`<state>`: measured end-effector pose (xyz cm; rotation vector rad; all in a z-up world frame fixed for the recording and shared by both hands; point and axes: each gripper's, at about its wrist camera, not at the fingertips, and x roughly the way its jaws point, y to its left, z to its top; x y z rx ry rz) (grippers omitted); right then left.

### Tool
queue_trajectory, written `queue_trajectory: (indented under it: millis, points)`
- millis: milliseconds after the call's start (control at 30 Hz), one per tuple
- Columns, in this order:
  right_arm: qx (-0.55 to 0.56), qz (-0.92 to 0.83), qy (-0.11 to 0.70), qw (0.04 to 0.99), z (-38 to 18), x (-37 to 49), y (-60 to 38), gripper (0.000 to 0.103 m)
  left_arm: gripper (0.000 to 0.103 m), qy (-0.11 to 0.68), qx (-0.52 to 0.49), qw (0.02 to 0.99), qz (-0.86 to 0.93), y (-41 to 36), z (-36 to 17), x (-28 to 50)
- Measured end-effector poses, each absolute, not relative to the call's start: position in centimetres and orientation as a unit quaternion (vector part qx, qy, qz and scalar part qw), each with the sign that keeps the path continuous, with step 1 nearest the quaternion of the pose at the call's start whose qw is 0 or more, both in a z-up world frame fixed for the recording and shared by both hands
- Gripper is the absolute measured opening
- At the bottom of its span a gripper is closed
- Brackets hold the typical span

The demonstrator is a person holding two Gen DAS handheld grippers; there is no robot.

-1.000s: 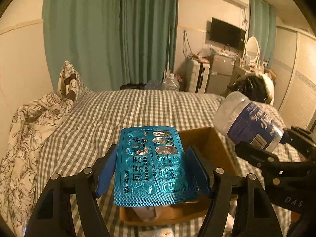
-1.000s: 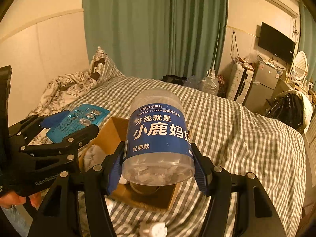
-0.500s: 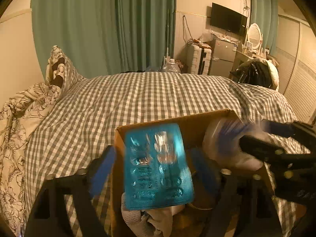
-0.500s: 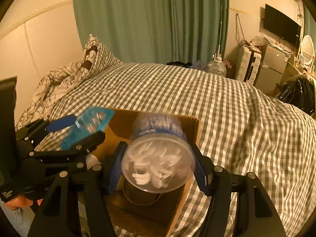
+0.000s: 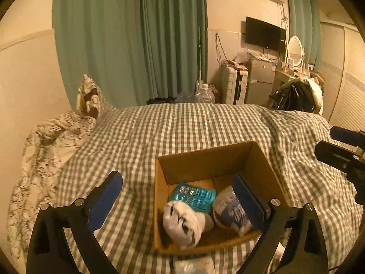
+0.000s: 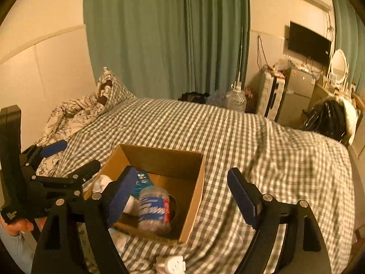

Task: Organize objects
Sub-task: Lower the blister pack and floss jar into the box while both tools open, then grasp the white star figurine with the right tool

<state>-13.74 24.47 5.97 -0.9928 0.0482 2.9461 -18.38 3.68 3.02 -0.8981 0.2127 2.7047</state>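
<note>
Left wrist view: the left gripper [image 5: 180, 202] is spread wide and holds nothing. Below it the cardboard box [image 5: 262, 159] sits on the checked bed [image 5: 182, 125], and in the box's near end lie the blister pack [image 5: 194, 197], a white sock [image 5: 182, 221] and the floss jar [image 5: 230, 212] — the jar on its side by the near right corner.

Right wrist view: the right gripper [image 6: 180, 197] is also released and empty, above the box's near right edge. A small white object [image 6: 171, 264] lies loose on the bed just off the box's near edge — directly below these fingers, so the right hand seems nearer for it.
</note>
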Motion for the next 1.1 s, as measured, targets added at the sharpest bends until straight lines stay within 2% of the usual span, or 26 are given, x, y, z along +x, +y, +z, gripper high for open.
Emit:
queue_trajectory:
  millis: [233,433,800,1100]
  points:
    - [-0.302,0.953,-0.013,0.015,8.3,-8.6,22.7,0.090,0.099,0.078,-0.304,0.126,0.941,1.3,4.6,-13.4]
    - [-0.316,0.949,-0.021,0.014,6.8,-5.8,21.8,0.091,0.099,0.067,-0.326,0.113,0.936,-0.7,2.0,-10.4]
    - [-0.408,0.913,0.001,0.014,-4.3,-6.4,21.7,0.091,0.099,0.060,-0.407,0.077,0.908,-1.7,-7.8,-9.7]
    - [-0.497,0.868,-0.003,0.020,-12.4,-9.4,21.6,0.091,0.097,0.079,-0.438,0.105,0.889,0.1,-11.2,-9.8]
